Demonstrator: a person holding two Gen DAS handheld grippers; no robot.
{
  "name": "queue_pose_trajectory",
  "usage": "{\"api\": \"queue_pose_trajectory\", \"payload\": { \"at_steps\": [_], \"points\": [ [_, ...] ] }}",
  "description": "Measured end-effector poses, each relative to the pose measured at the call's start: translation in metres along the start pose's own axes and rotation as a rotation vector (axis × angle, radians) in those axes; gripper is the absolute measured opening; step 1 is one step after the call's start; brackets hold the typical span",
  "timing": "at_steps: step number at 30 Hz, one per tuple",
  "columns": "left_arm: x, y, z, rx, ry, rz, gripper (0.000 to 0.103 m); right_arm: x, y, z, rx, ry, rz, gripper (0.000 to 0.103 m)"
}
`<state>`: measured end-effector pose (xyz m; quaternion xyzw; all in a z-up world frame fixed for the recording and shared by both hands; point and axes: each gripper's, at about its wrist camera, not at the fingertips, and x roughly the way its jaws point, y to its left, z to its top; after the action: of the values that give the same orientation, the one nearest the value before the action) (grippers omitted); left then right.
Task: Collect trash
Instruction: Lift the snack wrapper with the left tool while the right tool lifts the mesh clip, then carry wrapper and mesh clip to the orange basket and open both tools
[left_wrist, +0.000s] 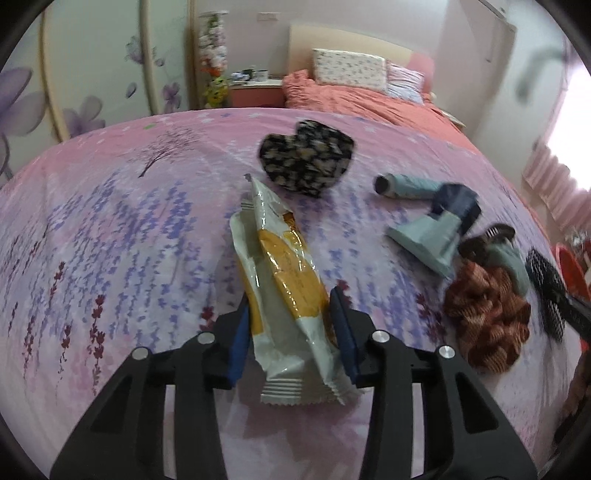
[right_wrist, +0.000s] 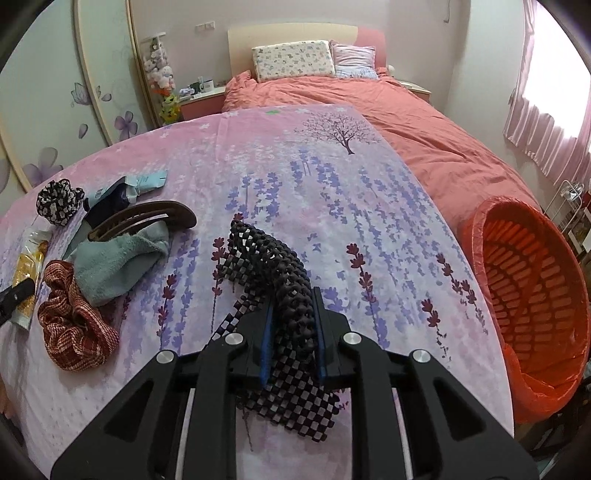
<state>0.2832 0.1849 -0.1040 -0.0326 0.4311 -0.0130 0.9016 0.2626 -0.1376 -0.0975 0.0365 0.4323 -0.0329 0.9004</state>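
Note:
My left gripper (left_wrist: 288, 306) is shut on a white and yellow snack wrapper (left_wrist: 280, 273), which lies along the pink flowered bedspread (left_wrist: 110, 229). The wrapper also shows in the right wrist view (right_wrist: 26, 266). My right gripper (right_wrist: 293, 306) is shut on a black mesh mat (right_wrist: 273, 258), bunched between the blue pads. The mat also shows at the right edge of the left wrist view (left_wrist: 546, 291). An orange bin lined with a red bag (right_wrist: 532, 295) stands beside the bed at the right.
On the bedspread lie a black floral scrunchie (left_wrist: 306, 158), a pale blue tube with packaging (left_wrist: 424, 218), a brown hair clip (right_wrist: 144, 218), a teal cloth (right_wrist: 118, 262) and a red-brown scrunchie (right_wrist: 74, 325). A coral duvet (right_wrist: 406, 122) and pillows lie beyond.

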Motion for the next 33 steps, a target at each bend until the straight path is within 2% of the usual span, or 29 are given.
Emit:
{"api": "queue_pose_trajectory", "payload": {
  "at_steps": [6,8,10,14,16,21,29,33],
  "points": [
    [0.001,-0.004,0.001,-0.001,0.002,0.011,0.041,0.000,0.000,0.000,-0.001,0.000,-0.001,0.018],
    [0.002,-0.008,0.002,0.003,0.002,0.010,0.037,0.000,0.000,0.000,-0.001,0.000,-0.001,0.018],
    [0.000,-0.016,0.001,0.004,-0.006,0.011,0.028,0.000,0.000,0.000,-0.001,0.000,-0.001,0.018],
    [-0.007,-0.020,-0.001,0.000,-0.010,0.009,0.025,0.000,-0.001,0.000,0.008,-0.001,0.011,0.017],
    [-0.014,-0.022,-0.003,0.001,-0.017,0.008,0.024,-0.002,-0.002,-0.001,0.012,-0.003,0.015,0.012],
    [-0.045,-0.029,-0.003,0.035,-0.067,0.018,0.024,-0.017,-0.014,-0.013,0.054,0.006,0.074,0.010],
    [-0.098,-0.075,0.005,0.082,-0.151,-0.054,0.024,-0.081,-0.050,-0.006,0.118,-0.126,0.097,0.010],
    [-0.124,-0.118,0.010,0.121,-0.191,-0.122,0.024,-0.115,-0.073,0.002,0.148,-0.205,0.087,0.010]
  ]
}}
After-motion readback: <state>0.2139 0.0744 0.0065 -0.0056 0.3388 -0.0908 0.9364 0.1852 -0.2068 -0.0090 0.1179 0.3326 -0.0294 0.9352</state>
